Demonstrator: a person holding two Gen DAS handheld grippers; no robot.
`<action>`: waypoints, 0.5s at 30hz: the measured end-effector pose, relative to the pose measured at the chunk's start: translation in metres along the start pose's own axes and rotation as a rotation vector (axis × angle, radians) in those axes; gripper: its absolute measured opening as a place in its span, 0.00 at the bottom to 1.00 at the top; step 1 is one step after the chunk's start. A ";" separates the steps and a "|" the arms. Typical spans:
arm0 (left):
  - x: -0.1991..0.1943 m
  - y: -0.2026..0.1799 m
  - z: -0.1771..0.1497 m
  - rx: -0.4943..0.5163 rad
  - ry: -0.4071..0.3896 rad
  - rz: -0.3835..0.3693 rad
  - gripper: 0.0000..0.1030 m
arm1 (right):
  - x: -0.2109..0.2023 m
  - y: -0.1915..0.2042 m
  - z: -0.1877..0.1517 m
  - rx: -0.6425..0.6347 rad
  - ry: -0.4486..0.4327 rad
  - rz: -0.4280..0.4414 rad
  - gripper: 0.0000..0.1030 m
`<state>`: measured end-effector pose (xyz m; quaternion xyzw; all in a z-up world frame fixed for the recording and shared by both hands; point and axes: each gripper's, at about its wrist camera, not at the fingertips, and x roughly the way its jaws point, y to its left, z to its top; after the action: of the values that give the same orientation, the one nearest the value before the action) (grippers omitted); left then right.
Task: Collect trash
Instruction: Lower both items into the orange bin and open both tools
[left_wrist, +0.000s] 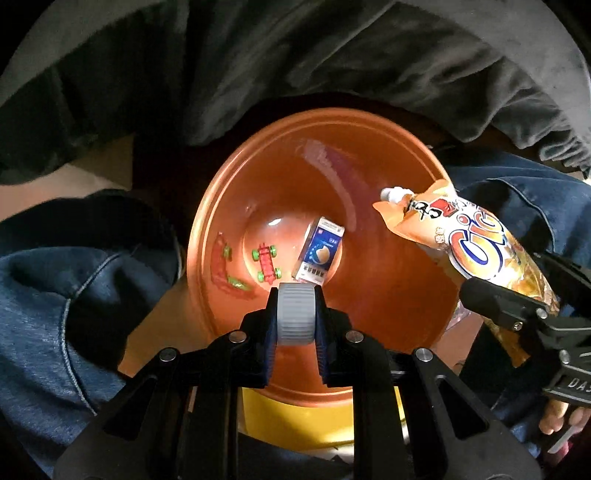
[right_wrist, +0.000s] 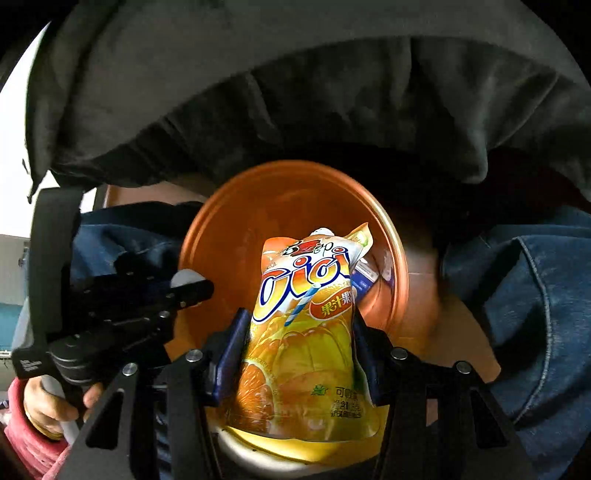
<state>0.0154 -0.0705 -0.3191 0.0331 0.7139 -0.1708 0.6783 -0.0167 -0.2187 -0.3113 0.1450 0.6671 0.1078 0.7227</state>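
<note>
Trash in both grippers, above an orange bowl (left_wrist: 258, 173) wedged between denim-clad knees (left_wrist: 55, 280). Left gripper (left_wrist: 295, 299), bottom centre of the left view, narrowed onto a grey ribbed cap (left_wrist: 296, 314), blue pads pressed against both of its sides, cap hanging over the near rim of the bowl. Right gripper (right_wrist: 299, 321), bottom centre of the right view, closed fairly wide on an orange juice pouch (right_wrist: 303, 332), pads touching its two edges, spout end pointing toward the upper middle of the frame and reaching over the bowl. Same pouch (left_wrist: 476, 240) at the right of the left view, tilted, spout toward the bowl's centre. Down in the bowl: a small blue and white carton (left_wrist: 317, 254) leaning against the wall right of centre, and a red toy car with green wheels (left_wrist: 266, 262) on the floor just left of it, the two close but apart. Dark jacket (right_wrist: 295, 92) filling the top of both views.
</note>
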 end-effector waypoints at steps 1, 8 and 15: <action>0.001 0.000 0.001 -0.003 0.001 -0.002 0.17 | 0.003 0.000 0.001 0.002 0.008 0.007 0.55; -0.012 0.007 -0.001 -0.030 -0.057 0.004 0.69 | -0.009 -0.010 -0.001 0.063 -0.044 0.016 0.76; -0.006 0.008 -0.004 -0.052 -0.042 0.019 0.70 | -0.008 -0.017 -0.001 0.098 -0.051 0.022 0.76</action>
<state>0.0144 -0.0602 -0.3147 0.0185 0.7034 -0.1465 0.6953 -0.0192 -0.2374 -0.3101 0.1902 0.6515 0.0790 0.7302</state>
